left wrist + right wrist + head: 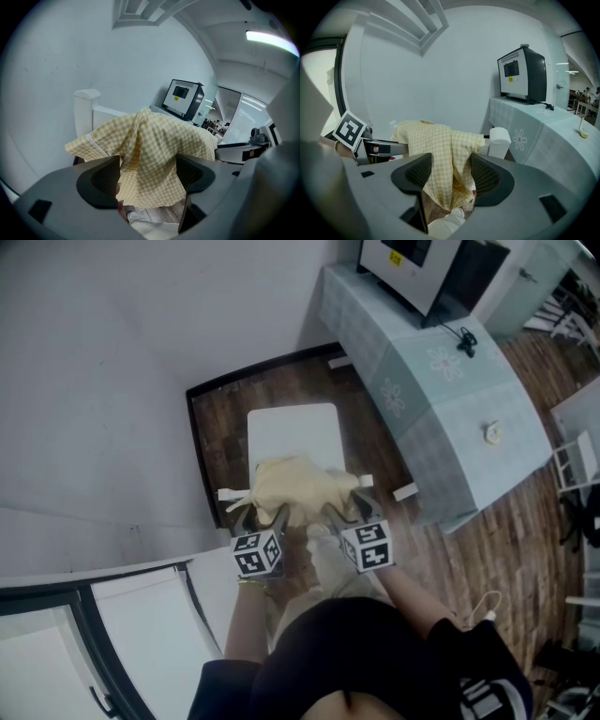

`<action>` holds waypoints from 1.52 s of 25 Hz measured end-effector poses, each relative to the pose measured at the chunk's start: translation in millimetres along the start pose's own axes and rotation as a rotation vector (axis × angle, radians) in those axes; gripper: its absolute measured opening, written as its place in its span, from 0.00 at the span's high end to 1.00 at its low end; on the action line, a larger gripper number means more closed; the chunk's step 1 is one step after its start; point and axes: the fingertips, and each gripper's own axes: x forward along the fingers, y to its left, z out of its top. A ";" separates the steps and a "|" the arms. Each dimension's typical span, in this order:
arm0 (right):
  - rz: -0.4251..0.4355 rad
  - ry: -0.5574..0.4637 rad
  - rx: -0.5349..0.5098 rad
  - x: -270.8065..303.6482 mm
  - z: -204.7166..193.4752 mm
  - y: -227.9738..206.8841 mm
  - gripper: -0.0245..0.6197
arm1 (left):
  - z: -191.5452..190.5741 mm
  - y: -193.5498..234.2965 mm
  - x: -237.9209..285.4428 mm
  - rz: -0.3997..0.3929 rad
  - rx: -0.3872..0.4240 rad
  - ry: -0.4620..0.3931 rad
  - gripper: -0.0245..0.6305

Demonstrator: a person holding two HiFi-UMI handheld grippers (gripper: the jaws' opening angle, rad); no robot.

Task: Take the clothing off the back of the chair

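A pale yellow checked garment [295, 486] hangs over the back of a white chair [292, 432], bunched at the top rail. In the left gripper view the garment [154, 145] drapes just beyond the tips of my left gripper [147, 164], whose jaws stand wide open on either side of it, and a white chair post [86, 110] rises at its left. My right gripper [451, 164] is also open, with a hanging fold of the garment [440, 150] between its tips and the other post [500, 140] to the right. Both grippers [267, 521] [342, 517] sit at the chair back.
A table with a light checked cloth [450, 399] stands close to the chair's right and carries a boxy screen unit [422, 268] and a black cable [466, 341]. A white wall and dark skirting [195, 442] bound the left. The floor is wood [487, 540].
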 end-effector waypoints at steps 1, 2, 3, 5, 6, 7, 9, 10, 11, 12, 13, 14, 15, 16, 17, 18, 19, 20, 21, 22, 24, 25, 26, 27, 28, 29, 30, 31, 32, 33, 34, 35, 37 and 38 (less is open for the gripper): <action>-0.004 0.000 0.000 1.5 0.1 -0.7 0.56 | 1.2 -0.8 1.5 0.002 0.000 -0.001 0.41; -0.010 0.000 -0.001 2.4 0.4 -1.3 0.56 | 2.4 -1.2 2.4 0.006 0.002 -0.003 0.41; -0.016 0.000 -0.001 2.7 1.1 -1.6 0.56 | 3.7 -1.4 3.0 0.010 0.005 -0.004 0.41; -0.023 0.000 0.001 2.7 1.9 -1.9 0.56 | 6.0 -1.9 4.2 0.017 0.008 -0.005 0.42; -0.026 0.000 0.002 2.9 1.2 -2.7 0.56 | 6.9 -2.3 4.8 0.019 0.008 -0.005 0.42; -0.029 -0.001 0.002 3.2 0.8 -3.6 0.56 | 7.7 -2.6 5.3 0.020 0.009 -0.005 0.42; -0.029 0.001 0.004 3.2 2.2 -3.6 0.56 | 8.9 -3.4 5.9 0.020 0.010 -0.005 0.42; -0.027 0.006 0.007 3.1 2.8 -3.1 0.56 | 9.3 -4.0 6.0 0.020 0.012 -0.003 0.42; -0.026 0.010 0.009 3.2 2.9 -2.7 0.57 | 9.4 -4.7 5.8 0.020 0.014 -0.001 0.43; -0.027 0.014 0.011 3.6 2.6 -2.5 0.58 | 9.6 -5.7 5.4 0.020 0.017 0.002 0.45; -0.029 0.016 0.014 4.1 2.2 -2.5 0.59 | 9.9 -7.0 4.9 0.020 0.021 0.005 0.47; -0.031 0.016 0.018 4.7 1.9 -2.6 0.62 | 10.5 -8.6 4.5 0.020 0.027 0.006 0.50; -0.032 0.015 0.023 5.0 2.0 -2.9 0.65 | 11.2 -10.3 4.1 0.020 0.031 0.007 0.54; -0.033 0.015 0.028 4.9 2.8 -2.8 0.67 | 11.7 -11.9 3.6 0.020 0.035 0.008 0.56; -0.032 0.015 0.032 4.5 3.7 -2.4 0.69 | 12.0 -13.1 2.9 0.021 0.036 0.011 0.58; -0.029 0.016 0.036 4.1 4.2 -1.7 0.71 | 12.2 -13.9 1.9 0.023 0.038 0.014 0.60; -0.026 0.016 0.040 3.9 4.6 -1.0 0.73 | 12.5 -14.7 0.9 0.023 0.040 0.017 0.63; -0.021 0.016 0.043 3.5 4.9 -0.2 0.76 | 12.7 -15.8 -0.2 0.023 0.043 0.019 0.66; -0.018 0.016 0.045 2.9 4.9 0.7 0.79 | 12.8 -17.1 -1.4 0.021 0.048 0.020 0.69; -0.015 0.016 0.046 2.2 5.0 1.8 0.81 | 12.7 -18.6 -2.7 0.020 0.051 0.020 0.72; -0.010 0.013 0.046 0.2 6.5 4.3 0.85 | 12.8 -21.5 -5.7 0.017 0.058 0.017 0.78; -0.007 0.011 0.045 -1.1 7.5 5.6 0.86 | 13.3 -23.2 -7.6 0.016 0.062 0.013 0.81; -0.003 0.009 0.043 -2.6 8.8 6.7 0.86 | 14.3 -25.1 -9.8 0.014 0.067 0.010 0.83; 0.001 0.006 0.042 -4.5 10.1 7.8 0.87 | 15.3 -27.1 -12.2 0.011 0.073 0.005 0.85; 0.004 0.001 0.040 -6.6 11.6 8.8 0.87 | 16.5 -29.2 -14.7 0.007 0.078 0.001 0.86; 0.007 -0.003 0.038 -8.7 13.0 9.9 0.88 | 17.7 -30.9 -17.2 0.002 0.080 -0.004 0.87; 0.009 -0.007 0.037 -10.6 14.2 11.1 0.88 | 18.9 -32.2 -19.6 -0.003 0.081 -0.009 0.88; 0.011 -0.010 0.035 -12.4 15.3 12.6 0.88 | 19.9 -33.1 -22.0 -0.007 0.081 -0.014 0.88; 0.013 -0.013 0.032 -14.2 16.3 14.0 0.88 | 20.9 -34.0 -24.4 -0.009 0.082 -0.017 0.89; 0.015 -0.017 0.029 -16.1 17.3 15.3 0.88 | 21.9 -34.9 -26.7 -0.011 0.083 -0.021 0.89; 0.016 -0.021 0.027 -18.0 18.4 16.5 0.88 | 22.9 -36.1 -28.9 -0.013 0.086 -0.026 0.89; 0.017 -0.025 0.026 -19.7 19.5 17.4 0.88 | 24.2 -37.3 -31.0 -0.015 0.088 -0.030 0.89; 0.019 -0.034 0.024 -22.9 22.3 18.7 0.89 | 27.1 -39.8 -34.7 -0.018 0.094 -0.041 0.89; 0.019 -0.038 0.022 -24.6 23.8 19.2 0.89 | 28.6 -41.1 -36.7 -0.019 0.096 -0.046 0.89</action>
